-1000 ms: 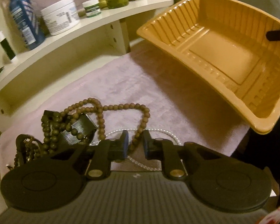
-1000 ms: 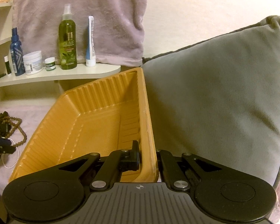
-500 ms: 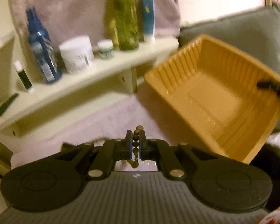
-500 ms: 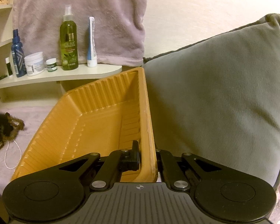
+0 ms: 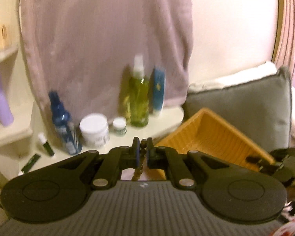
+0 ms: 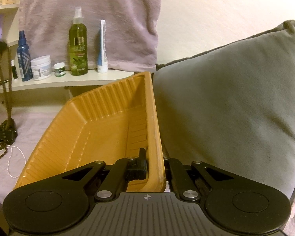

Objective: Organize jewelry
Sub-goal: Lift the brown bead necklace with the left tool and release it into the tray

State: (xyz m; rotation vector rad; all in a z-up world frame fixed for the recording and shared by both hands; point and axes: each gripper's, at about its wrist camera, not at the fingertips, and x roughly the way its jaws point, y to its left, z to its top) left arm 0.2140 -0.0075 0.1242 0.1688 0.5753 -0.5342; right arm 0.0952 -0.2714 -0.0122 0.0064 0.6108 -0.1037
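The left hand-held gripper (image 5: 142, 151) pinches a brown bead necklace (image 5: 141, 158), lifted so the strand hangs to the purple cloth (image 6: 31, 123). The right hand-held gripper (image 6: 155, 166) clamps the orange tray (image 6: 100, 129) rim (tray tilted). A pearl string (image 6: 15, 163), probably, lies beside it.

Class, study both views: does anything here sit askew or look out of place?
Yes. The orange tray is tilted steeply, pinched by its rim in the right gripper, not lying flat. Brown beads dangle from the left gripper, their lower end in a tangle on the cloth.
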